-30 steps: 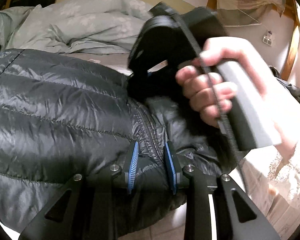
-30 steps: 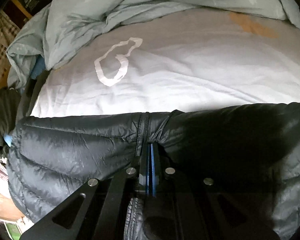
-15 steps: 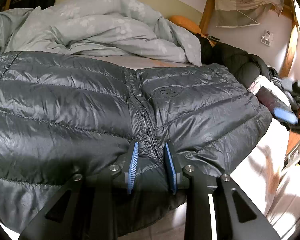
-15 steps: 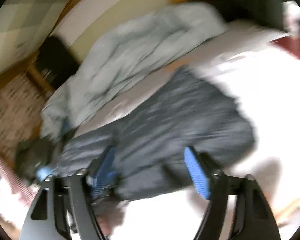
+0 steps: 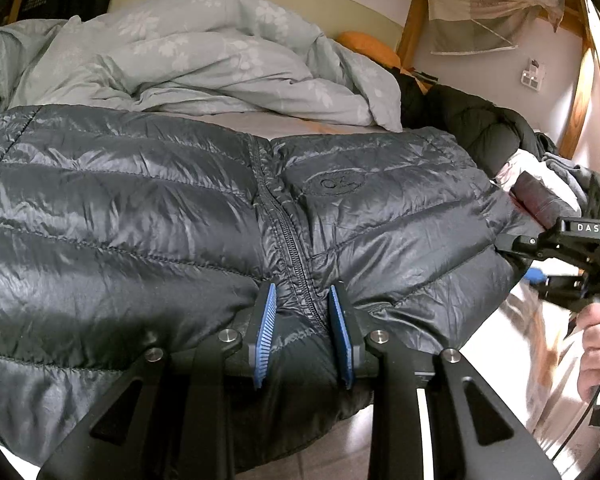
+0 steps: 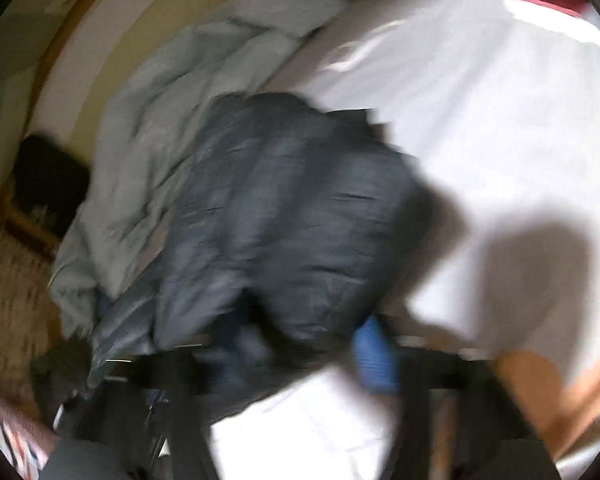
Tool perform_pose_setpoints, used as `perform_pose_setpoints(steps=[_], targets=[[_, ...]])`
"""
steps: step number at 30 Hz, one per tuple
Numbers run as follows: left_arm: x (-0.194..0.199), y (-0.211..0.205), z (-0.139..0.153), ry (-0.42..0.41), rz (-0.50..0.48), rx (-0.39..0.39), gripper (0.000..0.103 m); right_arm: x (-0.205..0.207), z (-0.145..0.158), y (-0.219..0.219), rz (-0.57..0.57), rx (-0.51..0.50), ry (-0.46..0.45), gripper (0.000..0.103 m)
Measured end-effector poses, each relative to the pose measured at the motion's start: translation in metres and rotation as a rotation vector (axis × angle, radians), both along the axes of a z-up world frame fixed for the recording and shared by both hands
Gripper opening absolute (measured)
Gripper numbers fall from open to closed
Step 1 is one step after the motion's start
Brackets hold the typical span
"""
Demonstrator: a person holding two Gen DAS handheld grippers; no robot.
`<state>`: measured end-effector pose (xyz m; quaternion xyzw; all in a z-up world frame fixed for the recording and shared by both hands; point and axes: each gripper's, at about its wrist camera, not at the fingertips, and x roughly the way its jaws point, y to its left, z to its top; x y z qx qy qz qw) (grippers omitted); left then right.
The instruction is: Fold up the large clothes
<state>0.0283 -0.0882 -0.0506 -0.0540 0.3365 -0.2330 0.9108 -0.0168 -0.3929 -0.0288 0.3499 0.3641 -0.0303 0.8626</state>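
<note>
A dark grey quilted down jacket (image 5: 140,220) lies spread across the bed, zipped, with its front up. My left gripper (image 5: 302,320) is shut on the near hem, with the zipper bunched between its blue pads. My right gripper (image 5: 514,244), held by a hand (image 5: 596,344), sits at the jacket's right side edge. In the blurred right wrist view the jacket (image 6: 292,208) fills the middle. The right gripper (image 6: 308,356) has its jaws closing, with the jacket's edge between the blue pads.
A crumpled pale floral duvet (image 5: 204,60) is heaped behind the jacket. A black coat (image 5: 480,124) and other clothes are piled at the right by the wooden bed post (image 5: 414,28). White sheet (image 6: 480,120) lies to the jacket's right.
The right gripper let go of the hem near the zipper, swung out to the jacket's right side, opened wide and is now narrowing on the edge. The left gripper stayed put.
</note>
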Motion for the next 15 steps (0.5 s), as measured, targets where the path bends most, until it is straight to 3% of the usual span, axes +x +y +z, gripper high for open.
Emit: perform_pose_setpoints(steps=[1,2,6,8,11,15], targets=[[0.000,0.001,0.001,0.003,-0.001,-0.003,0.027,0.000,0.013,0.010,0.005,-0.065,-0.038,0.011],[-0.002,0.002,0.003,0.002,-0.003,-0.007,0.027,0.000,0.023,0.017,0.020,-0.107,-0.065,0.009],[-0.009,0.012,0.023,-0.006,0.004,-0.007,0.027,-0.008,0.075,0.062,0.095,-0.268,-0.205,0.008],[-0.014,0.031,0.047,-0.034,0.060,-0.013,0.027,-0.013,0.105,0.093,0.161,-0.360,-0.286,0.008],[-0.024,0.076,0.092,-0.111,0.150,-0.098,0.027,-0.021,0.135,0.139,0.264,-0.454,-0.379,0.008],[-0.040,0.141,0.148,-0.236,0.314,-0.112,0.027,-0.025,0.145,0.204,0.400,-0.503,-0.436,0.008]])
